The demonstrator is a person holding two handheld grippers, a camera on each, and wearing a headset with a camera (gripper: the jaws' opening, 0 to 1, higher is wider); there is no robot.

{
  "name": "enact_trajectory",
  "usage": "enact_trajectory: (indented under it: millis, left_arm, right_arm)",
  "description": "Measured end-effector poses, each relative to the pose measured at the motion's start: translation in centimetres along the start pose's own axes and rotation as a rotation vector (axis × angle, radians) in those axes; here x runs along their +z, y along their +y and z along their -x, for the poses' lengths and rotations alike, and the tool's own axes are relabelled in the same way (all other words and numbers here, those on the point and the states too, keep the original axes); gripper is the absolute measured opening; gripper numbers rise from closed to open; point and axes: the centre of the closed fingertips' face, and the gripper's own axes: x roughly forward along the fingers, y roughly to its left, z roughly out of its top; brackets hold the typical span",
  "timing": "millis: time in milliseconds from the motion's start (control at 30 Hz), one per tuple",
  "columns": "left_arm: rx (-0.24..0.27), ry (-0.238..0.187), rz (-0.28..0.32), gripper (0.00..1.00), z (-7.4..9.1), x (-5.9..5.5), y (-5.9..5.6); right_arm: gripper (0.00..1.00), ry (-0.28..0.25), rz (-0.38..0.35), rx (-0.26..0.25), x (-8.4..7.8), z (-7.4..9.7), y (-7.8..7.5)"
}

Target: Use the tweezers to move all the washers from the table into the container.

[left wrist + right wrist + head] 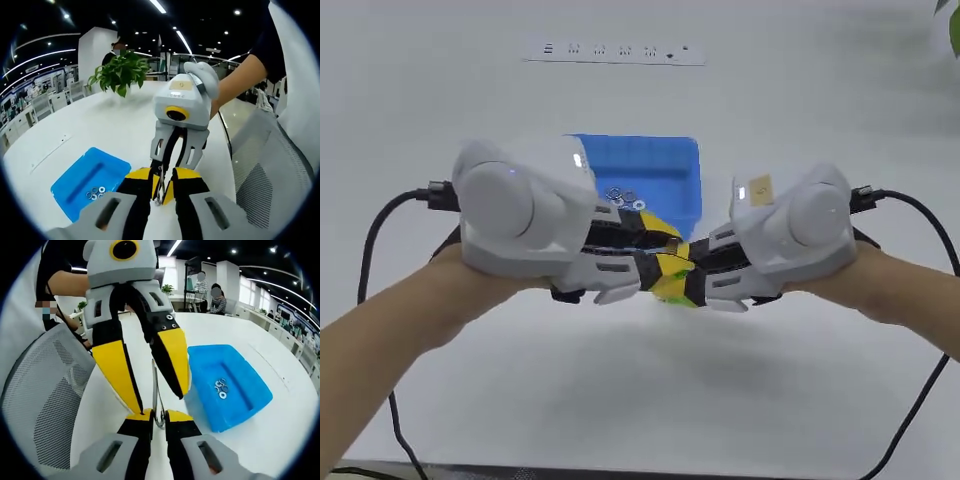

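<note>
The person has the two tools brought nose to nose over the white surface [650,400], a hand behind each. The right tongs [159,416] are clenched on the looped rear end of the tweezers [155,385]. The thin metal arms of the tweezers run straight out from those tips toward the other tool. The left tongs [162,180] face them head on. From the right gripper view their yellow fingers look released, standing apart on either side of the tweezer arms. I can't be sure they aren't brushing the metal.

The blue container [245,407] sits on the surface just beyond where the two sets of tips meet, on the side away from the person. It lies to the left of the left tongs and to the right of the right tongs. The washers [220,387] lie in a small cluster on its floor, some touching one another, well clear of both tools. Further out past the container, a white power strip [615,50] lies flat. A leafy green plant [120,72] stands far off ahead of the left tongs.
</note>
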Motion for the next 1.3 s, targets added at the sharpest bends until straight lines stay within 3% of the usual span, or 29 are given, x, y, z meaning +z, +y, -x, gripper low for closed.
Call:
enact_trajectory:
  millis: [133,367,633,733,933,1300]
  left_arm:
    - [0.015,-0.044,0.01,0.27,1.6,0.7,0.2]
    - [0.109,-0.063,0.07,0.38,4.5,0.0,1.4]
    - [0.12,-0.049,0.105,0.55,6.5,-0.8,1.1]
    - [0.166,-0.043,0.047,0.56,7.3,-0.6,2.2]
    - [0.203,-0.052,0.069,0.6,9.3,-0.2,4.1]
    - [0.262,-0.003,0.103,0.61,11.3,-2.8,4.8]
  right_arm:
    - [0.1,-0.009,0.004,0.003,0.8,0.5,0.2]
    - [0.1,-0.029,0.024,0.012,2.3,1.2,0.5]
    - [0.1,-0.075,0.061,0.009,5.2,2.8,-0.2]
    - [0.1,-0.089,0.079,0.003,6.5,3.5,-1.1]
    - [0.1,-0.112,0.089,-0.021,8.3,4.1,-3.4]
    - [0.1,-0.154,0.077,-0.056,10.6,2.4,-8.6]
